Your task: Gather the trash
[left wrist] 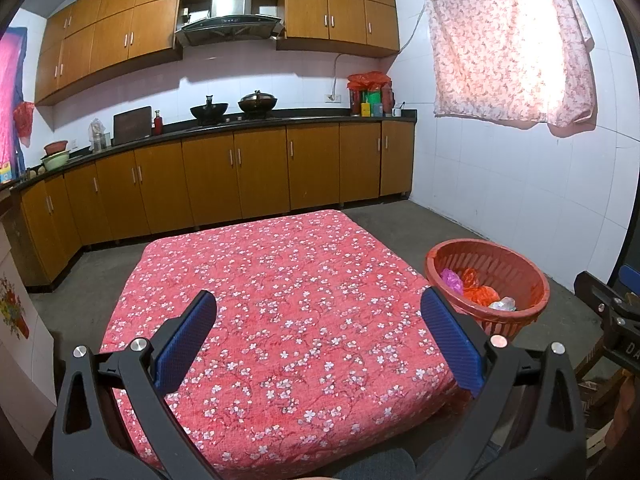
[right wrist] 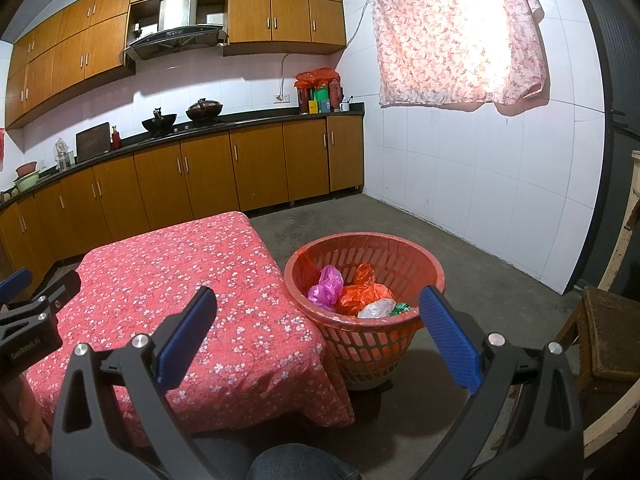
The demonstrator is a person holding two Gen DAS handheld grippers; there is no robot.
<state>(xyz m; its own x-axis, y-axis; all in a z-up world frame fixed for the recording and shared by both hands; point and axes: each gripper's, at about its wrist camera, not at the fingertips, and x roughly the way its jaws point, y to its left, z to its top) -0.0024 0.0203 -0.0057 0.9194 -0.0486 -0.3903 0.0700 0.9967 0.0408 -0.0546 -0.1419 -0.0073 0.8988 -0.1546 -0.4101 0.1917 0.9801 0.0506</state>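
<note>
A red plastic basket (right wrist: 400, 246) stands on the floor at the table's right side, also in the left wrist view as the basket (left wrist: 532, 276). Inside lie crumpled bags: a pink bag (right wrist: 326, 284), an orange bag (right wrist: 360, 294), a clear bag (right wrist: 376, 309) and a green wrapper (right wrist: 402, 309). My right gripper (right wrist: 318, 300) hangs open just in front of the basket and the table corner, nothing between its blue pads (right wrist: 186, 336). My left gripper (left wrist: 320, 304) is open above the low table's red floral cloth (left wrist: 280, 300), holding nothing. No loose trash shows on the cloth.
Wooden kitchen cabinets (left wrist: 240, 172) with a dark counter run along the back wall, woks (left wrist: 256, 102) on the stove. A white tiled wall (right wrist: 480, 184) with a floral curtain (right wrist: 456, 32) is at right. A wooden stool (right wrist: 608, 340) stands right of the basket. A person's knee (right wrist: 296, 462) shows below.
</note>
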